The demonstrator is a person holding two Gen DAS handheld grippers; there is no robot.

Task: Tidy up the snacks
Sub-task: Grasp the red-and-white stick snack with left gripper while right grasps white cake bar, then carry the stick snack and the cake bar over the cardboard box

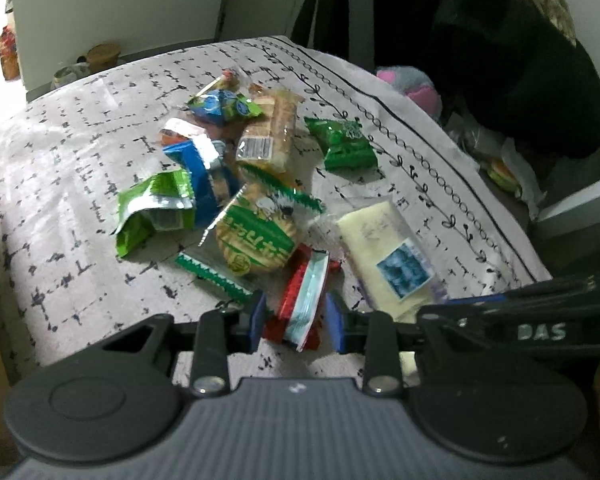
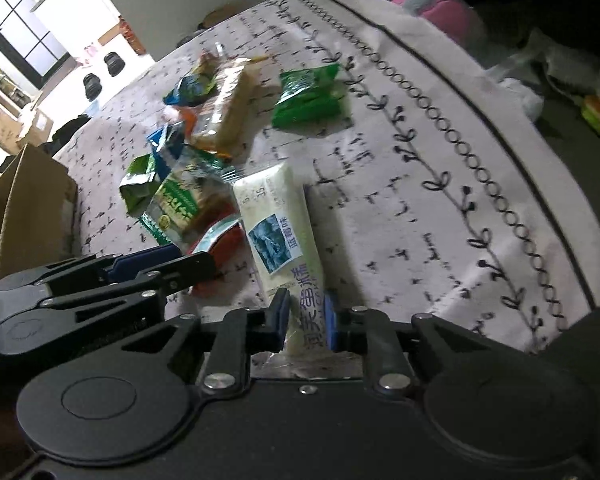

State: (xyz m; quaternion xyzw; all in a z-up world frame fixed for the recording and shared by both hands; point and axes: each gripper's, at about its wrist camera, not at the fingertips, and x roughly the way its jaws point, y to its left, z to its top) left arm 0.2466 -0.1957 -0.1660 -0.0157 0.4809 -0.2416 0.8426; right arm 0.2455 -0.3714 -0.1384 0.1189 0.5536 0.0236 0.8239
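Observation:
A heap of snack packets lies on a patterned white cloth (image 1: 80, 184). My left gripper (image 1: 296, 322) has its blue pads on both sides of a red and white packet (image 1: 302, 300) and is shut on it. My right gripper (image 2: 306, 322) is shut on the near end of a long white packet with a blue label (image 2: 280, 232); that packet also shows in the left wrist view (image 1: 384, 248). A round green rice cracker packet (image 1: 256, 232) lies just beyond the red one. The left gripper shows in the right wrist view (image 2: 172, 268) beside the white packet.
Farther back lie a green bag (image 1: 342, 144), a clear cracker pack (image 1: 266, 132), a blue packet (image 1: 204, 172) and a green pouch (image 1: 152, 208). A cardboard box (image 2: 24, 208) stands at the cloth's left edge. A pink plush toy (image 1: 412, 88) and dark clothing lie beyond the right edge.

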